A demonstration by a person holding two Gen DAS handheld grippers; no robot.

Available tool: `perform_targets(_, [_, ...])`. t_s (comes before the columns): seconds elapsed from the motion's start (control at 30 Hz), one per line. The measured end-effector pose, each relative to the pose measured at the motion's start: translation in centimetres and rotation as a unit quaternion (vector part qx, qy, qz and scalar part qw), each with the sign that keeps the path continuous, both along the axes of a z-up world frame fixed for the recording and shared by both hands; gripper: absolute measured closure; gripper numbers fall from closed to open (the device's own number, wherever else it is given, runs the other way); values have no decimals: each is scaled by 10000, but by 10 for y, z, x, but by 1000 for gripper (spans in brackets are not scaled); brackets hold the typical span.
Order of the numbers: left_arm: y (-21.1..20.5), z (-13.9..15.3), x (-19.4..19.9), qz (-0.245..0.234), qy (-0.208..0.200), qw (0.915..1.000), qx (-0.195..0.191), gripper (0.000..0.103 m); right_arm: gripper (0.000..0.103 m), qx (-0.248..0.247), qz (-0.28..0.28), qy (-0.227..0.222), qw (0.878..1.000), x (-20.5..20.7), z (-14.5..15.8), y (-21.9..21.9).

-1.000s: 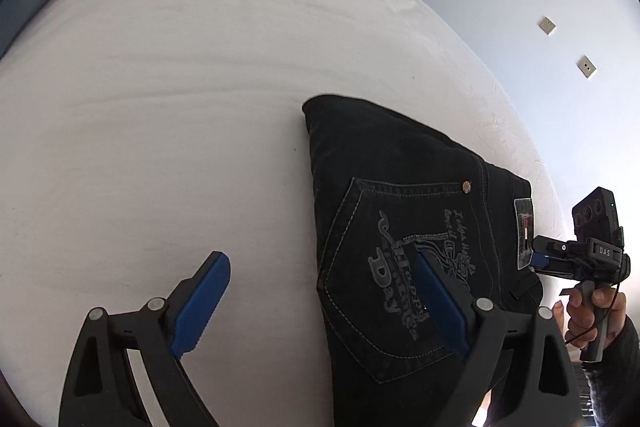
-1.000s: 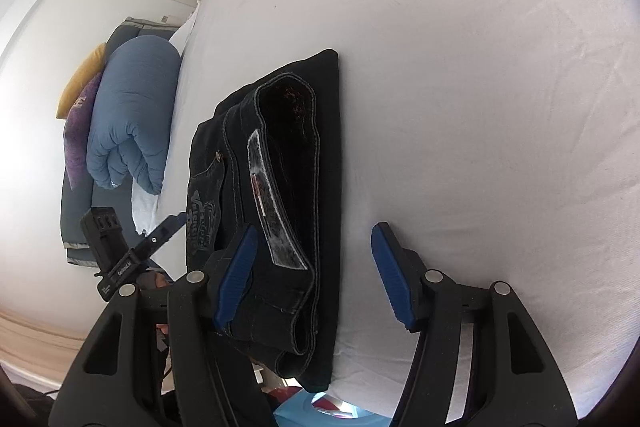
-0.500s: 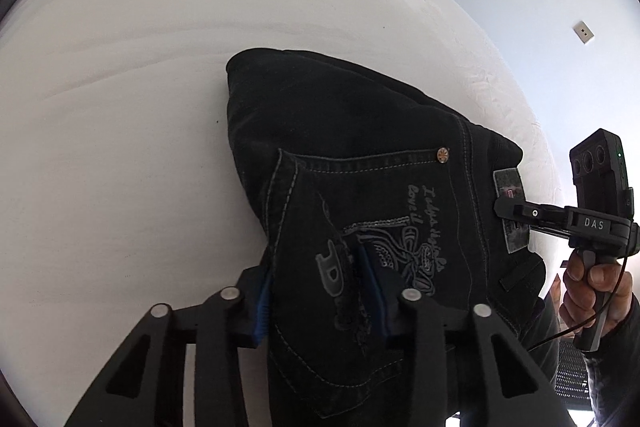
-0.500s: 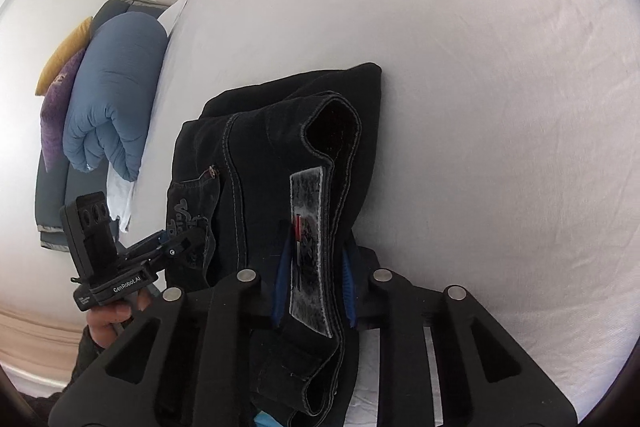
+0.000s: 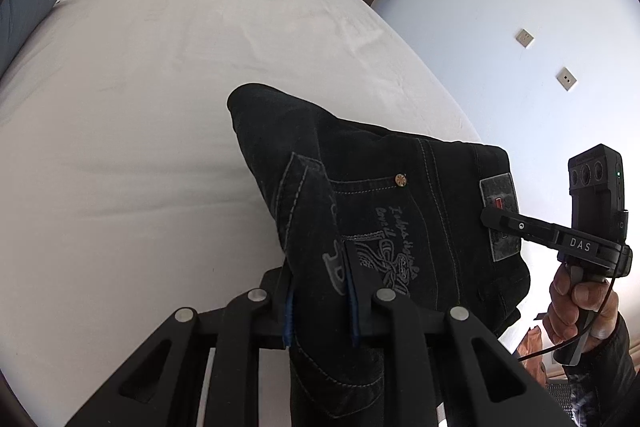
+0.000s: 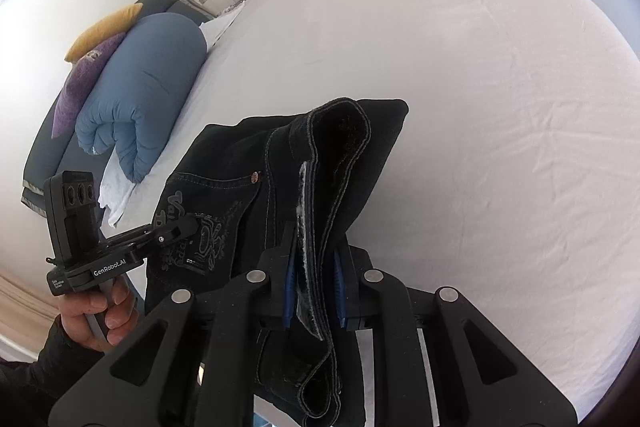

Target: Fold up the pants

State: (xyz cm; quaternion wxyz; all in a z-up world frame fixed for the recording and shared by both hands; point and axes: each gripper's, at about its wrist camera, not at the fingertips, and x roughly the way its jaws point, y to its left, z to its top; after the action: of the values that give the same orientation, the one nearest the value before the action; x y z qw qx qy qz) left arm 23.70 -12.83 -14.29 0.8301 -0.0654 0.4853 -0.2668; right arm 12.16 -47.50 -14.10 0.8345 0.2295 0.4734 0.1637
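Spanning most of both views: the white bed, bare sheet with light creases. Blue rolled duvet sits at the far-left end in the right wrist view, with a purple pillow and a yellow pillow stacked behind it.

Black pants are folded into a compact bundle at the near edge of the bed, pocket embroidery facing up. The near side is raised off the sheet and the far corner dips toward it — whether that corner touches the sheet, can't tell.

Left gripper is clamped on the near pocket-side edge of the pants; blue pads pinch a thick fold, fingers close together. It comes in low and roughly level, pointing across the bed. Seen from the right wrist view, the left hand wraps the handle from below, gripper tip on the pocket print.

Right gripper is clamped on the waistband end, where the layers stand on edge between the pads. The right hand grips its handle upright, beside the bed edge, fingers reaching in sideways onto the grey waistband label.

Brass rivet sits at the pocket corner.
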Motion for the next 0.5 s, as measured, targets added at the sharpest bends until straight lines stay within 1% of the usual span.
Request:
perform_targets(0.07, [-12, -5, 14, -44, -24, 10000, 55, 83, 89, 52, -25, 31, 10000, 18, 1, -12])
perform_targets(0.1, [-3, -5, 28, -48, 3, 9999, 94, 82, 89, 76, -62, 76, 9999, 28, -2, -18])
perform_targets(0.13, [-6, -10, 34, -57, 36, 9999, 146, 82, 89, 104, -91, 125, 9998, 36, -5, -25])
perform_targets(0.17, [-5, -15, 44, -60, 87, 9998, 196, 82, 89, 129, -105, 183, 9997, 46, -13, -31])
perform_targets(0.23, [-8, -35, 55, -50, 265, 9993, 266, 82, 88, 106, -129, 305, 9994, 64, -29, -37])
perform_targets(0.27, [-10, -44, 58, -44, 360, 9988, 324, 82, 88, 93, -132, 459, 9988, 72, -42, -41])
perform_targets(0.33, [-17, -62, 62, 46, 487, 9981, 387, 76, 82, 71, -202, 734, 9971, 82, -65, -45])
perform_targets(0.37, [-17, -69, 61, 97, 503, 9979, 395, 69, 80, 80, -282, 820, 9962, 84, -76, -50])
perform_targets(0.4, [-16, -72, 60, 143, 492, 9979, 407, 63, 74, 161, -354, 848, 9956, 84, -83, -54])
perform_targets(0.43, [-14, -74, 59, 188, 476, 9978, 428, 58, 67, 301, -439, 872, 9948, 83, -88, -58])
perform_targets(0.47, [-8, -76, 59, 247, 444, 9977, 450, 50, 63, 529, -515, 862, 9935, 81, -93, -65])
perform_targets(0.5, [0, -78, 60, 284, 424, 9976, 458, 44, 59, 686, -550, 811, 9928, 78, -95, -70])
